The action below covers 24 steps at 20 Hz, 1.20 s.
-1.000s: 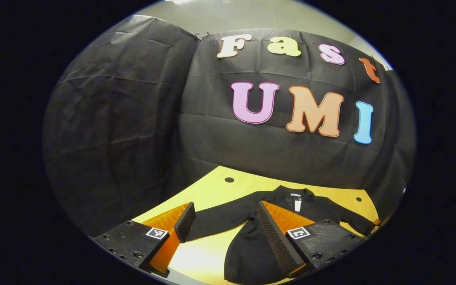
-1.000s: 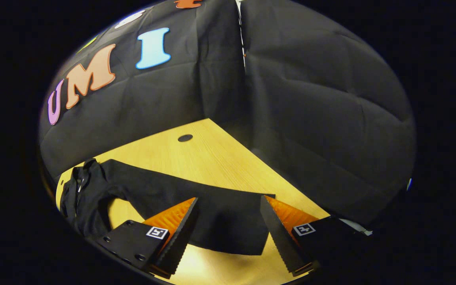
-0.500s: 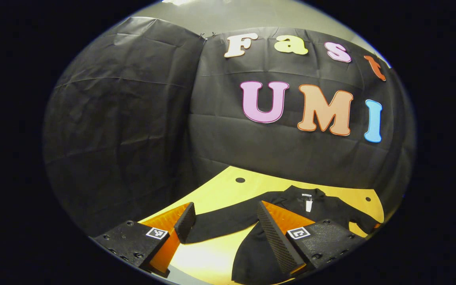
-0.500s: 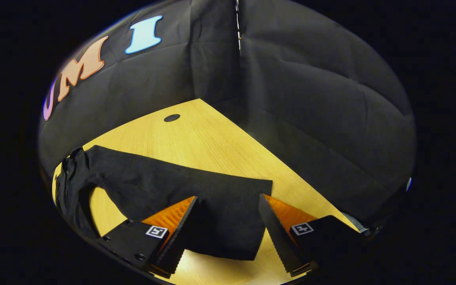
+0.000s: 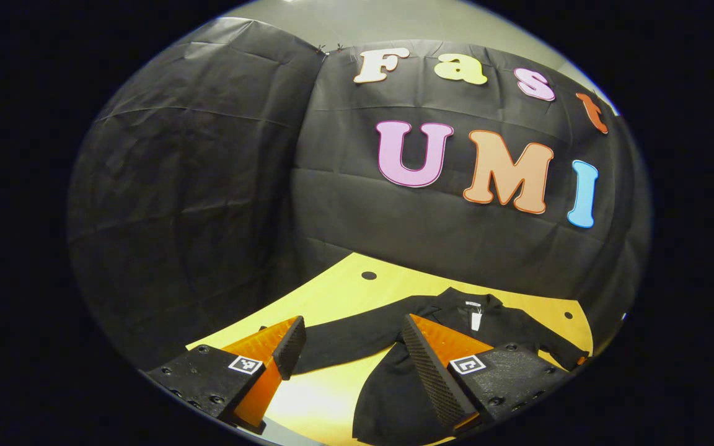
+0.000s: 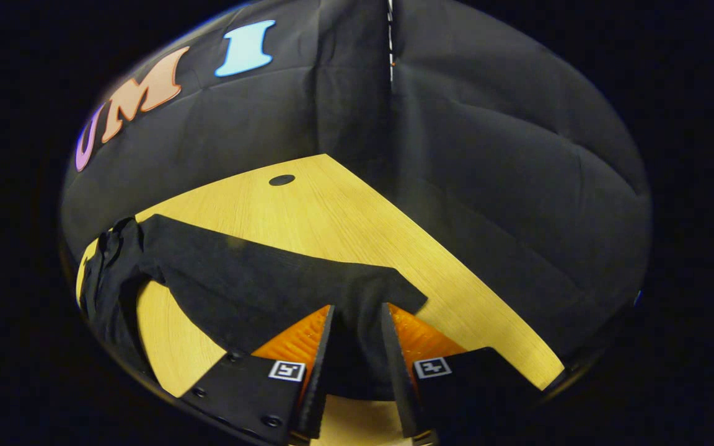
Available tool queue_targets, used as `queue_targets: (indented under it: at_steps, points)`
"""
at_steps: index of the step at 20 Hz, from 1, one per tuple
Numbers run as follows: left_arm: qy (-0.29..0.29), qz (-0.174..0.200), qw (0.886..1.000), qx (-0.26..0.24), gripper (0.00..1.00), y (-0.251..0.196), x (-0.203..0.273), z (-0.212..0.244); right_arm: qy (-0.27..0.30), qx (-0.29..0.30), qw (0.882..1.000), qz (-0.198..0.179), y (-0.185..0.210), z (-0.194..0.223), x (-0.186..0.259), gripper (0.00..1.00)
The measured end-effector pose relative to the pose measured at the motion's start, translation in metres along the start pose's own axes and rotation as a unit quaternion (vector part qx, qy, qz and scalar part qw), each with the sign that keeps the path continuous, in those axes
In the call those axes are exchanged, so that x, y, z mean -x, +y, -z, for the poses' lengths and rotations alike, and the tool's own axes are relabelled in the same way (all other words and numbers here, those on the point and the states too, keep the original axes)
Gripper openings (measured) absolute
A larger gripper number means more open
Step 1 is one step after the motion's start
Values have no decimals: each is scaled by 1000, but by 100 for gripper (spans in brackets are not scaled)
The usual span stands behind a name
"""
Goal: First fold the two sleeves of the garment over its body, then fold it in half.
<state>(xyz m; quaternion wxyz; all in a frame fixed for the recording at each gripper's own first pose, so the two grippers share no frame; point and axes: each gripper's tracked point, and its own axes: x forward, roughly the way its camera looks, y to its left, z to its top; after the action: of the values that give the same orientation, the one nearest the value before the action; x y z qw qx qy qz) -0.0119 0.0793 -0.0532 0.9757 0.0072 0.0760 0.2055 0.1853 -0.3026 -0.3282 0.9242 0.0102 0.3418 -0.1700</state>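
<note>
A black long-sleeved garment [image 5: 388, 390] lies flat on the yellow wooden table [image 5: 332, 297], collar and white tag [image 5: 475, 320] toward the wall. In the left gripper view one sleeve [image 5: 344, 341] stretches out to the left, and my left gripper [image 5: 352, 321] hovers open over it, one finger on each side. In the right gripper view the other sleeve [image 6: 251, 279] runs from the bunched body [image 6: 103, 279] to its cuff. My right gripper [image 6: 357, 307] is shut on that cuff end, the cloth puckered between the fingers.
Black cloth walls close the table on the far and lateral sides. A dark round hole [image 5: 369, 275] sits in the tabletop beyond the collar, another [image 6: 281, 180] near the far corner in the right gripper view. Bare wood [image 6: 344, 223] lies beyond the sleeve.
My right gripper's fingers have closed from wide apart onto the sleeve's cuff, which now bunches up. The left gripper stayed open, shifting only slightly over its sleeve.
</note>
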Motion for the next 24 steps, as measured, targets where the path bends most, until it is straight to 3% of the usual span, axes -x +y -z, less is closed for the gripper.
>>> queue_targets:
  at_steps: [1, 6, 8, 16, 24]
  points:
    - [0, -1, 1000, 1, 92, 1, 0, -1, -3, 2, 1000, 3, 3, -1, 0, 33]
    - [5, 10, 1000, -2, 92, -6, 3, 3, -4, 18, 1000, 5, 14, 1, 1, 12]
    - [1, 16, 1000, -4, 94, -9, 4, -1, 3, 34, 999, 5, 13, -1, 1, 7]
    - [-4, 23, 1000, -5, 93, -17, 17, 2, 34, 37, 998, -22, 16, -6, 9, 2]
    - [-5, 23, 1000, 9, 92, -17, 20, 7, -35, 50, 996, -71, 58, -78, 46, 2]
